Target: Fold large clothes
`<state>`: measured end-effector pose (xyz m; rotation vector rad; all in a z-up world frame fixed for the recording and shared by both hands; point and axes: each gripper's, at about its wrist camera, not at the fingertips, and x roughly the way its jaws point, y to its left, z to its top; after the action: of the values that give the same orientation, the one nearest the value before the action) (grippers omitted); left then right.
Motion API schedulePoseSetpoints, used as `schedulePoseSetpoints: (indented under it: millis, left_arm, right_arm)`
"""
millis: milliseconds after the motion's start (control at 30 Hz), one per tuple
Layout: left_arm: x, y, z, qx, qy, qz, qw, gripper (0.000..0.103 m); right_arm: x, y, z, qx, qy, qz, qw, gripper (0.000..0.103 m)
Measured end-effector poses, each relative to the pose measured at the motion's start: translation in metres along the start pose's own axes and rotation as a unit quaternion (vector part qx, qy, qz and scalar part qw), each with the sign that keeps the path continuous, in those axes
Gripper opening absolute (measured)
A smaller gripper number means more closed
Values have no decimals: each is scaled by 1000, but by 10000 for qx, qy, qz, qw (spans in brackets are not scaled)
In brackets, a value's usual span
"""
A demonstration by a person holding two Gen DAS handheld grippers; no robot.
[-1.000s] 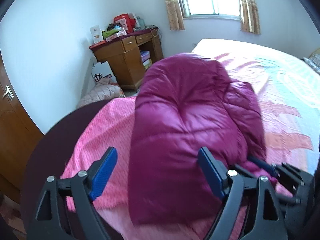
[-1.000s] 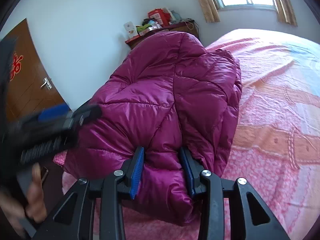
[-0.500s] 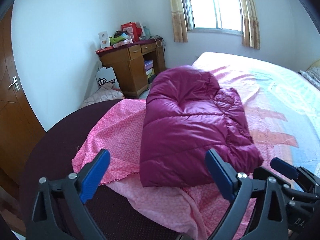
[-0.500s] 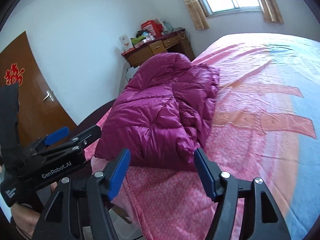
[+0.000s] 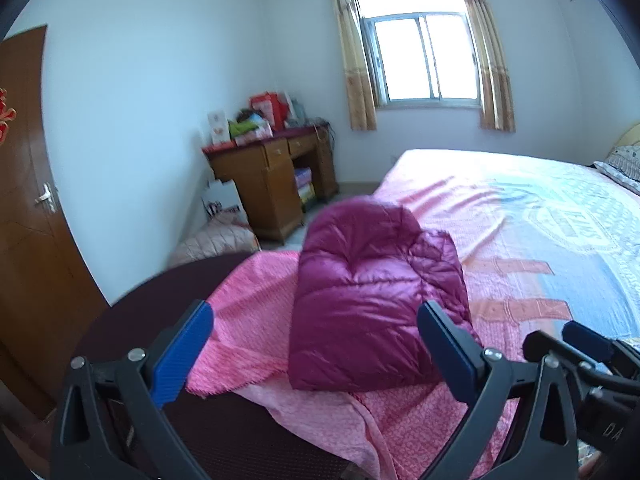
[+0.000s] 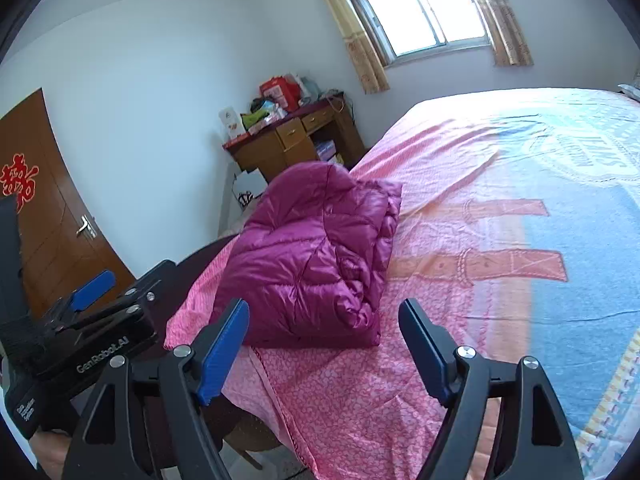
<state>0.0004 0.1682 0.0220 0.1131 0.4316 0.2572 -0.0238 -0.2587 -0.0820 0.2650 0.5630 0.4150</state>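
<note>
A magenta quilted down jacket (image 5: 372, 292) lies folded into a compact bundle near the foot corner of the bed (image 5: 540, 240); it also shows in the right wrist view (image 6: 316, 256). My left gripper (image 5: 316, 352) is open and empty, held back from the jacket's near edge. My right gripper (image 6: 324, 348) is open and empty, also short of the jacket. The left gripper shows at the left of the right wrist view (image 6: 96, 312).
A pink and blue patterned bedspread (image 6: 520, 220) covers the bed. A dark round table (image 5: 168, 304) stands at the bed's corner. A wooden desk (image 5: 272, 176) with boxes stands by the far wall, a wooden door (image 5: 24, 216) at left.
The right gripper let go of the jacket and opened. Both grippers have drawn back from the folded jacket, which now lies farther off on the bed.
</note>
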Motion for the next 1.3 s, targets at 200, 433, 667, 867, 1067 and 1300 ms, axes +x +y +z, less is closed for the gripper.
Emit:
schedulePoseSetpoints:
  millis: [200, 433, 667, 867, 1067, 1300]
  left_arm:
    - [-17, 1, 8, -240, -148, -139, 9995, 103]
    - [-33, 0, 14, -326, -253, -122, 9991, 103]
    - [-52, 1, 20, -343, -563, -79, 9978, 103]
    - [-60, -4, 21, -254, -773, 130, 9966, 103]
    - [-63, -7, 22, -243, -808, 98, 9964, 103]
    - [-54, -12, 19, -264, -597, 3, 9979, 103]
  right_arm:
    - [-29, 7, 12, -133, -424, -204, 9988, 80]
    - [-66, 23, 27, -359, -984, -356, 9939, 86]
    - [-95, 36, 34, -593, -1527, -432, 9856, 89]
    - [-109, 42, 33, -738, -1873, -608, 9776, 91]
    - [-102, 39, 32, -638, -1735, -631, 9807, 92]
    - [-94, 38, 29, -616, -1587, -709, 9829, 92]
